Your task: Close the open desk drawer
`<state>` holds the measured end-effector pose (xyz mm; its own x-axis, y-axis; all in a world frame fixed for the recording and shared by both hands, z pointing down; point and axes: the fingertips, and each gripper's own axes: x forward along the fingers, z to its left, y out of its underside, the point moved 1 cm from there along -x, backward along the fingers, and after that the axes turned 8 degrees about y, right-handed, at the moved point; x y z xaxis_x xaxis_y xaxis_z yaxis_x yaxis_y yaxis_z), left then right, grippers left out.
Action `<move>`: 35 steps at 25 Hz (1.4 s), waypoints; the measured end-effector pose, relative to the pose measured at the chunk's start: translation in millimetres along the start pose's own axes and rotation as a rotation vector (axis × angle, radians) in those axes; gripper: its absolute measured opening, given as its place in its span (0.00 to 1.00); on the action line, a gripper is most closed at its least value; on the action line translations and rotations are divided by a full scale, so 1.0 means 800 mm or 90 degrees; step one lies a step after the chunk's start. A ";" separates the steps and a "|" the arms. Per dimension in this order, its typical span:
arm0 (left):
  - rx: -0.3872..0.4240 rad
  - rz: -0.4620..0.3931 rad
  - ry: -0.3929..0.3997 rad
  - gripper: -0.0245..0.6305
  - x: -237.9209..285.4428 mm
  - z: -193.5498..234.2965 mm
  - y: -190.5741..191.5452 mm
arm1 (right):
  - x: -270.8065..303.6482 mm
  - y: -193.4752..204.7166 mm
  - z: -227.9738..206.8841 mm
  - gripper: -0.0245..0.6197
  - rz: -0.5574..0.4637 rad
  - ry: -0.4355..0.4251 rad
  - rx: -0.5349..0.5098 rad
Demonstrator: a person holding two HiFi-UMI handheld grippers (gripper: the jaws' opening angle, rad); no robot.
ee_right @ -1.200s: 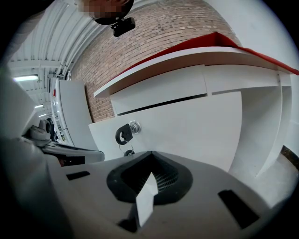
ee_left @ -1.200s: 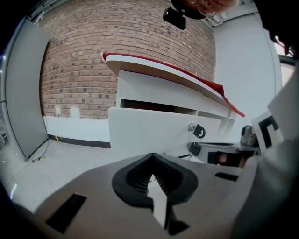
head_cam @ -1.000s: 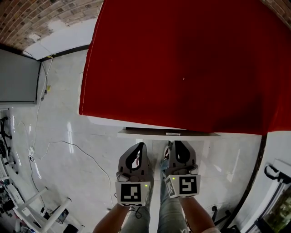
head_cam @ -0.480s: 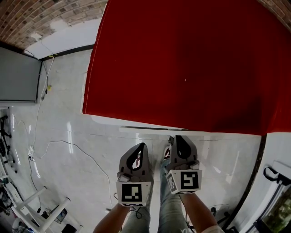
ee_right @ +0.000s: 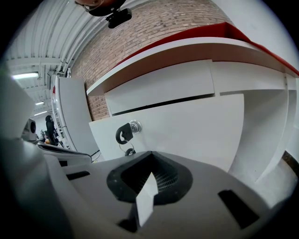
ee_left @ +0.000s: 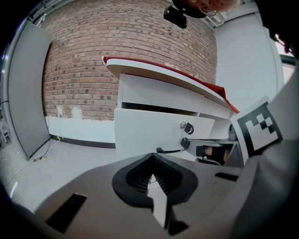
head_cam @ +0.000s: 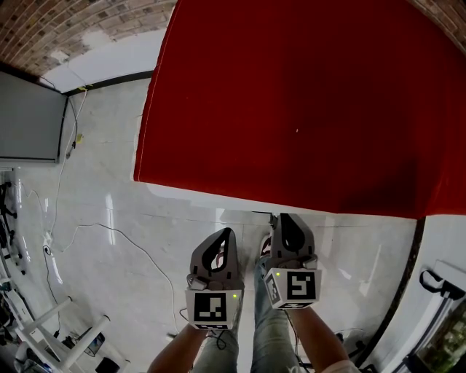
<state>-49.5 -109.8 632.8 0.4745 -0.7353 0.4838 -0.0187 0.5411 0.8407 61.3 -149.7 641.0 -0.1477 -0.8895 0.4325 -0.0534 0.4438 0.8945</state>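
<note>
The desk has a red top [head_cam: 306, 102] and fills the upper half of the head view. Its white drawer front [ee_right: 187, 126] stands close ahead in the right gripper view, with a lock and black-headed key [ee_right: 125, 132] at its left. The left gripper view shows the same front [ee_left: 149, 133] and the keys [ee_left: 186, 127] from further left. My right gripper [head_cam: 280, 220] is shut on nothing, its tip at the desk's near edge. My left gripper [head_cam: 224, 234] is also shut on nothing and sits slightly further back. From the head view the drawer is hidden under the top.
A thin cable [head_cam: 109, 229] trails over the pale floor at the left. A grey panel [head_cam: 29, 120] leans by the brick wall [head_cam: 80, 22]. White frame legs [head_cam: 65, 339] stand at the bottom left. The person's jeans [head_cam: 273, 342] are below the grippers.
The white drawer strip that stuck out below the red top has slid back under it. My right gripper moved forward with it; the left stayed put.
</note>
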 end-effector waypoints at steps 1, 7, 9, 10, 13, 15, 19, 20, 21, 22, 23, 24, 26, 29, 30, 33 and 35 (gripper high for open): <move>-0.002 -0.001 -0.001 0.04 0.000 0.000 -0.001 | 0.000 0.000 0.000 0.04 0.001 0.001 0.001; -0.002 -0.005 0.000 0.04 0.002 -0.001 -0.005 | 0.015 -0.006 -0.004 0.04 0.010 0.002 0.013; 0.001 -0.003 0.003 0.04 0.002 -0.001 -0.005 | 0.016 -0.006 -0.004 0.04 0.013 0.006 0.016; -0.001 -0.004 0.003 0.04 0.002 -0.001 -0.006 | 0.016 -0.006 -0.004 0.04 0.014 0.007 0.017; -0.008 -0.010 0.003 0.04 0.002 -0.001 -0.010 | 0.016 -0.006 -0.004 0.04 0.014 0.007 0.021; -0.012 -0.014 0.001 0.04 0.002 -0.001 -0.011 | 0.017 -0.008 -0.005 0.04 0.011 0.007 0.025; 0.003 -0.004 0.008 0.04 0.004 0.000 -0.008 | 0.025 -0.010 -0.008 0.04 0.019 0.010 0.049; 0.007 -0.002 0.012 0.04 0.004 -0.002 -0.008 | 0.028 -0.012 -0.010 0.04 0.022 0.011 0.047; 0.011 0.000 0.015 0.04 0.003 -0.003 -0.008 | 0.030 -0.013 -0.010 0.04 0.023 0.012 0.042; 0.010 -0.001 0.016 0.04 0.003 -0.003 -0.008 | 0.033 -0.015 -0.011 0.03 0.024 0.011 0.039; 0.005 -0.004 0.015 0.04 0.003 -0.003 -0.010 | 0.035 -0.017 -0.011 0.04 0.025 0.010 0.038; 0.004 -0.007 0.014 0.04 0.002 -0.003 -0.011 | 0.037 -0.018 -0.011 0.04 0.027 0.008 0.039; 0.003 -0.010 0.013 0.04 0.000 -0.003 -0.013 | 0.037 -0.018 -0.010 0.04 0.027 0.004 0.044; 0.002 -0.012 0.014 0.04 0.000 -0.003 -0.014 | 0.036 -0.018 -0.011 0.04 0.027 0.005 0.038; 0.006 -0.009 0.015 0.04 0.000 -0.002 -0.013 | 0.036 -0.018 -0.011 0.04 0.026 0.007 0.037; 0.008 -0.007 0.016 0.04 0.000 0.001 -0.014 | 0.039 -0.020 -0.010 0.04 0.028 0.010 0.046; -0.002 -0.012 0.014 0.04 0.003 0.000 -0.015 | 0.043 -0.020 -0.011 0.04 0.033 0.014 0.051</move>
<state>-48.4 -118.0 623.5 0.4946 -0.7360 0.4623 -0.0070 0.5286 0.8489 65.6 -188.4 642.6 -0.1308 -0.8671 0.4806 -0.1260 0.4954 0.8595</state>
